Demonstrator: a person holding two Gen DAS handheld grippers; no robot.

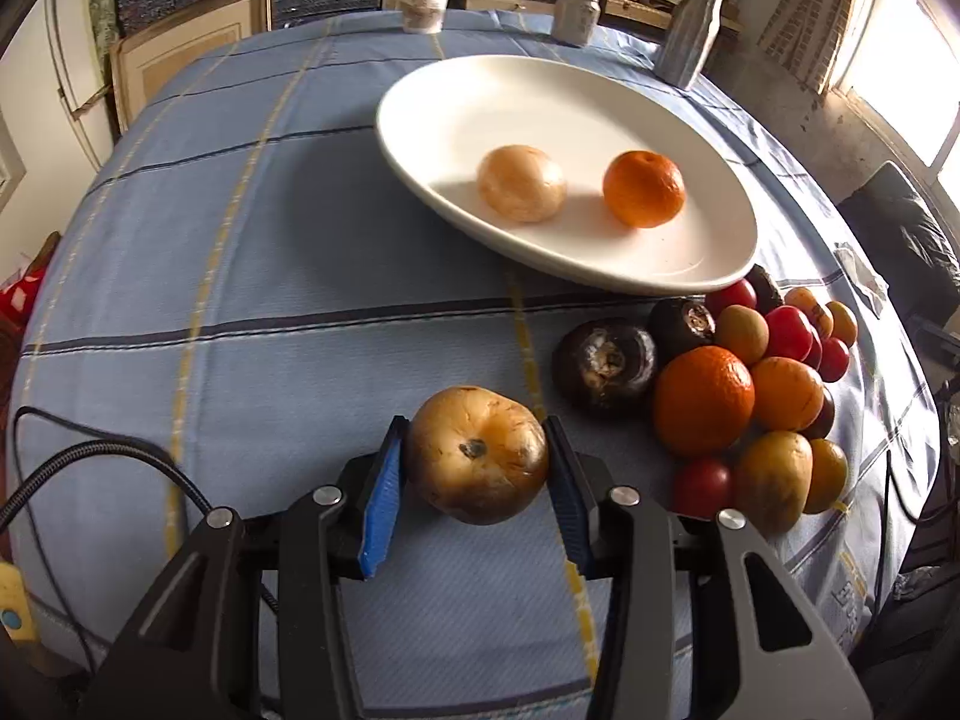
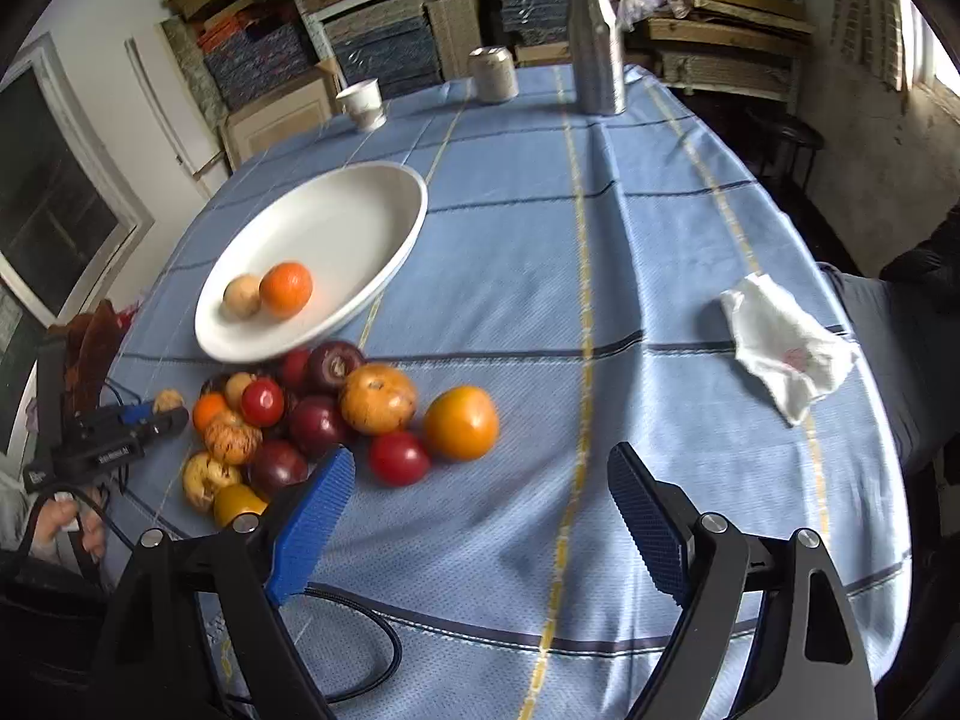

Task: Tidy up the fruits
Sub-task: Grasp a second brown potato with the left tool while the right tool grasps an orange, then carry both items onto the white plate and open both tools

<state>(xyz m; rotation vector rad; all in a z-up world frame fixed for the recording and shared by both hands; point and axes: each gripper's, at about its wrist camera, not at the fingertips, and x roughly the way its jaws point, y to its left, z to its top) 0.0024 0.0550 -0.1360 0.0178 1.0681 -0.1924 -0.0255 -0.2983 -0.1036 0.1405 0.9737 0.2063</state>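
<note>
Surface (image 2: 660, 240) under blue checked cloth. Ahead-left of the right jaws: loose fruit pile (image 2: 312, 420) touching white plate (image 2: 336, 228). Ahead-right: crumpled tissue (image 2: 786, 348). Far edge: paper cup (image 2: 363, 102), can (image 2: 493, 74), metal bottle (image 2: 595, 42).

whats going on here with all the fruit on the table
A person is sorting fruit with two handheld grippers. The left gripper is shut on a tan fruit at the edge of the pile. The white plate already holds a pale fruit and an orange. The right gripper is open and holds nothing, above the blue tablecloth beside the pile.
</note>
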